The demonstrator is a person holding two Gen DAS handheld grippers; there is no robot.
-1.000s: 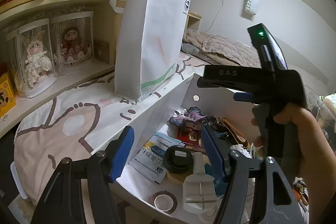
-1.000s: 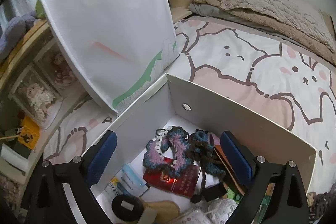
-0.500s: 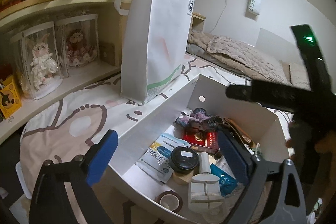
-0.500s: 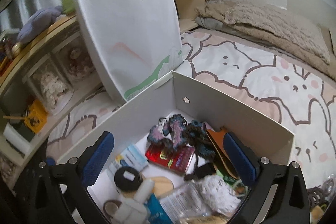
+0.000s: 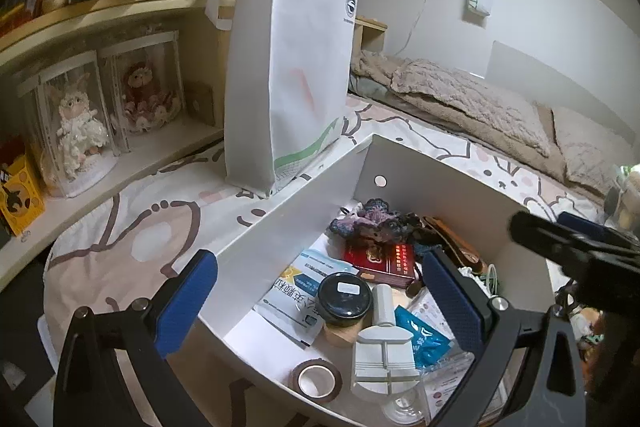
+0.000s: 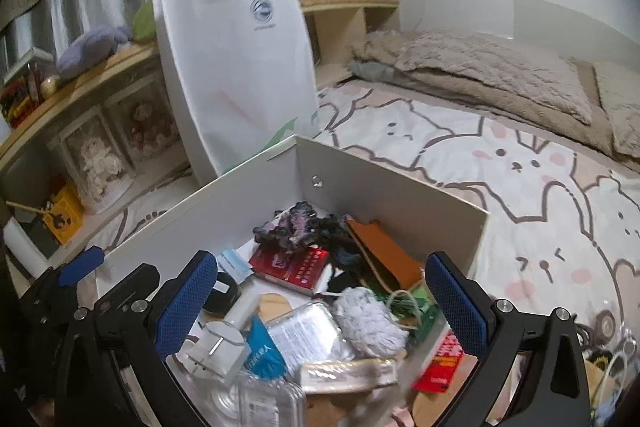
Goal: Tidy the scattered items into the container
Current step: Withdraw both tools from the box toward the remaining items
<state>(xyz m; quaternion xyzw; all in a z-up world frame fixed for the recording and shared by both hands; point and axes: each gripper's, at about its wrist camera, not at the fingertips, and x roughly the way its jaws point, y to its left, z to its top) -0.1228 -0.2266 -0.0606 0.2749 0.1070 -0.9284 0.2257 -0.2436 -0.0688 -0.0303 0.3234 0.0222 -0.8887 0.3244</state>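
Note:
The white box (image 5: 304,203) sits on the bed and holds several items: a purple crocheted piece (image 5: 372,223), a red booklet (image 5: 384,259), a black-lidded jar (image 5: 344,299), a white plastic tool (image 5: 384,347) and a tape roll (image 5: 316,381). My left gripper (image 5: 320,263) hovers over the box's near left corner. Its jaws are opening wide and nothing is gripped between them. My right gripper (image 6: 320,263) hangs open and empty above the box (image 6: 200,203), over a white fluffy ball (image 6: 368,319) and a clear packet (image 6: 308,331).
A tall white tote bag (image 5: 288,67) stands just behind the box. A wooden shelf (image 5: 100,167) on the left carries boxed dolls. Beige blankets (image 5: 472,103) lie at the bed's far end. Small loose things (image 6: 604,323) lie on the sheet right of the box.
The left jaws have spread from narrow to wide, and the white plastic tool now lies in the box below them. The right gripper has drawn back and away to the right.

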